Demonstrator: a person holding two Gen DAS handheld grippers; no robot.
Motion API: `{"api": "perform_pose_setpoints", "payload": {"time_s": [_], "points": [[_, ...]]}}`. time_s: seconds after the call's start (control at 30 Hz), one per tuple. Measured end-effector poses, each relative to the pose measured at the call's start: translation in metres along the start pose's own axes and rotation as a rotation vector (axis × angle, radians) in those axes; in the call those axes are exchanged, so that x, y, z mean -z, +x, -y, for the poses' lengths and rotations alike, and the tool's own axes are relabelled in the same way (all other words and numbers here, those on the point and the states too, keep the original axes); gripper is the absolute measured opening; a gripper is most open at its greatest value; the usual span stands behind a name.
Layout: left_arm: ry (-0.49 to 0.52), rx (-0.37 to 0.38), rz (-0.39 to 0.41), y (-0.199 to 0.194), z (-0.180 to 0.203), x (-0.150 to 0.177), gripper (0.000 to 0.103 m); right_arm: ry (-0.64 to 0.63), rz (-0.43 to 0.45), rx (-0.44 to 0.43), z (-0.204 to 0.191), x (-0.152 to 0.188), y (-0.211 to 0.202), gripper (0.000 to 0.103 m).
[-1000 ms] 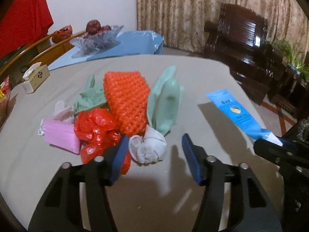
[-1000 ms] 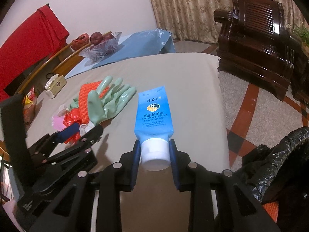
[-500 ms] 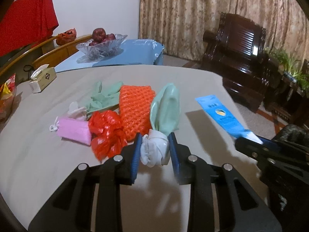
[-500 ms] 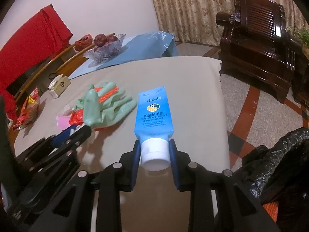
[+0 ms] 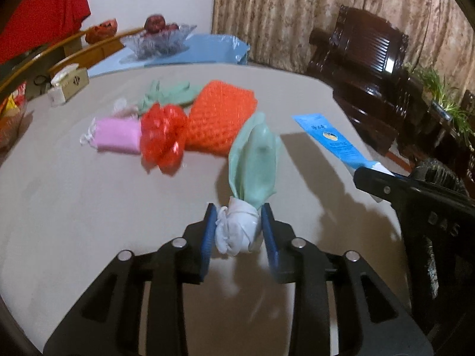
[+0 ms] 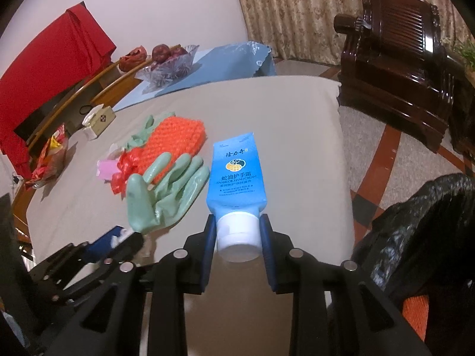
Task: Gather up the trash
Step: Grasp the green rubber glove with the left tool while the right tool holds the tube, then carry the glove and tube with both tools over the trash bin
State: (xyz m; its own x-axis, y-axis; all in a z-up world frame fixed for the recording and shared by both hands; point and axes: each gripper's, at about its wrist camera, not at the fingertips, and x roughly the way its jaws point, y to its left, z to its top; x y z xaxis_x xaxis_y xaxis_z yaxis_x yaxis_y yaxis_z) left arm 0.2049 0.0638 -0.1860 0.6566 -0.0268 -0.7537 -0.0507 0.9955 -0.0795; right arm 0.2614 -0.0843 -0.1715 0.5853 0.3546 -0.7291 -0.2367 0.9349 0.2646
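Grey cloth covers the surface [image 5: 74, 207], where orange mesh [image 5: 221, 118] and red netting [image 5: 163, 136] remain. Black bin bag [image 6: 415, 231] waits at right. Since a second ago, the left gripper [image 5: 236, 231] has clamped the green glove [image 5: 255, 160] by its white cuff and lifted it (jaws now easing slightly). Right gripper [image 6: 237, 237] stays clenched on the hand-cream tube [image 6: 236, 175]; both look ready for binning.

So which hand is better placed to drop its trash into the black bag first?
Probably the right. Its tool grips the blue tube by the cap, beside the black bag. The left tool, jaws opening around the green glove, sits farther away.
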Motion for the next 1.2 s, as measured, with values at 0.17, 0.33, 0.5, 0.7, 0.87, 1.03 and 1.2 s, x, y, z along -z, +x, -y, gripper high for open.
{"api": "perform_pose_setpoints", "payload": {"time_s": [0.17,0.33,0.5,0.7,0.87,1.03,1.2], "points": [[0.007,-0.008,-0.010,0.011,0.001,-0.008,0.049,-0.007,-0.004,0.001,-0.001,0.001,0.002,0.029],[0.004,0.013,-0.032,0.022,0.002,-0.014,0.021,-0.006,-0.001,0.004,0.001,0.000,0.000,0.029],[-0.022,0.025,0.007,0.008,0.000,-0.015,0.018,-0.006,0.014,-0.001,0.001,-0.002,-0.006,0.029],[-0.024,0.053,0.095,-0.033,0.007,-0.023,0.018,-0.016,0.055,-0.015,-0.003,-0.005,-0.026,0.029],[-0.024,0.064,0.137,-0.062,0.014,-0.028,0.018,-0.023,0.100,-0.017,-0.003,-0.005,-0.055,0.029],[-0.011,0.079,0.166,-0.087,0.026,-0.030,0.018,-0.023,0.142,-0.003,0.004,-0.002,-0.087,0.029],[0.020,0.117,0.183,-0.106,0.049,-0.026,0.018,-0.010,0.182,0.033,0.019,0.008,-0.126,0.029]]}}
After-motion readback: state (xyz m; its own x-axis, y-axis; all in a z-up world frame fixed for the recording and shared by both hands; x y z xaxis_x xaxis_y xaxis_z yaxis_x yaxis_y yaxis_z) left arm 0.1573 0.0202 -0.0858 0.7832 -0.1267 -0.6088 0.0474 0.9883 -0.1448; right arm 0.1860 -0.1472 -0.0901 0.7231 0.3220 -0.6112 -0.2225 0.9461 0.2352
